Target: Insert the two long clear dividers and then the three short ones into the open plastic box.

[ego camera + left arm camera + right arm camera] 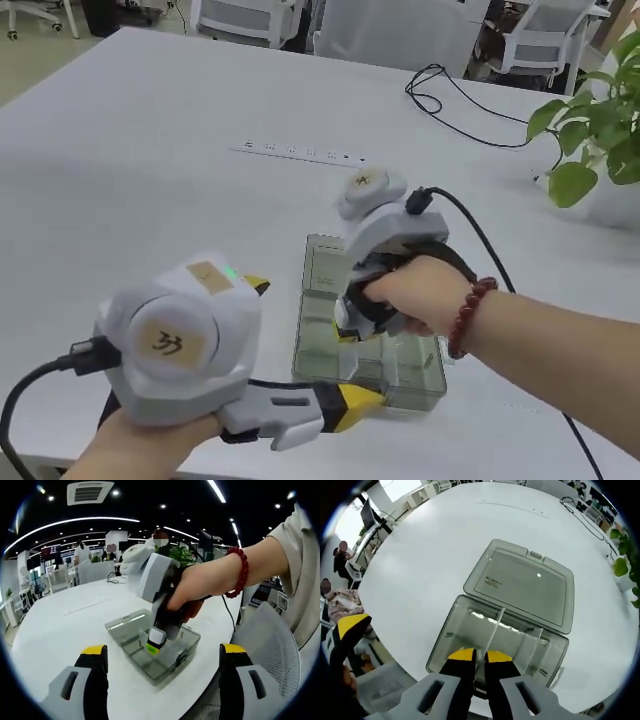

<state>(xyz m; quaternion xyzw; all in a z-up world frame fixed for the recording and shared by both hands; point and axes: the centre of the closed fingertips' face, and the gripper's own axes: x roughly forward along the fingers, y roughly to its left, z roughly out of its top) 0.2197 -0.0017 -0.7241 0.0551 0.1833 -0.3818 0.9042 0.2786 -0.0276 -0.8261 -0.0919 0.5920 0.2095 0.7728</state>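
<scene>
A handwritten tag (pixel 168 343) on the left tool (pixel 163 649) looks like 33; the print on the lid (pixel 520 580) is too small to read. The right gripper view shows the right tool (pixel 480 656) nearly closed, pinching an upright clear divider (pixel 492 630) inside the open plastic box (pixel 451 630). The left gripper view shows the left tool spread wide and empty, near the box. The white bench (pixel 150 150) also carries a potted plant (pixel 600 110), with office chairs (pixel 250 15) beyond it.

Open-plan office, office chairs (pixel 245 20), ceiling strip lights (pixel 100 518), potted plant (pixel 575 182)
</scene>
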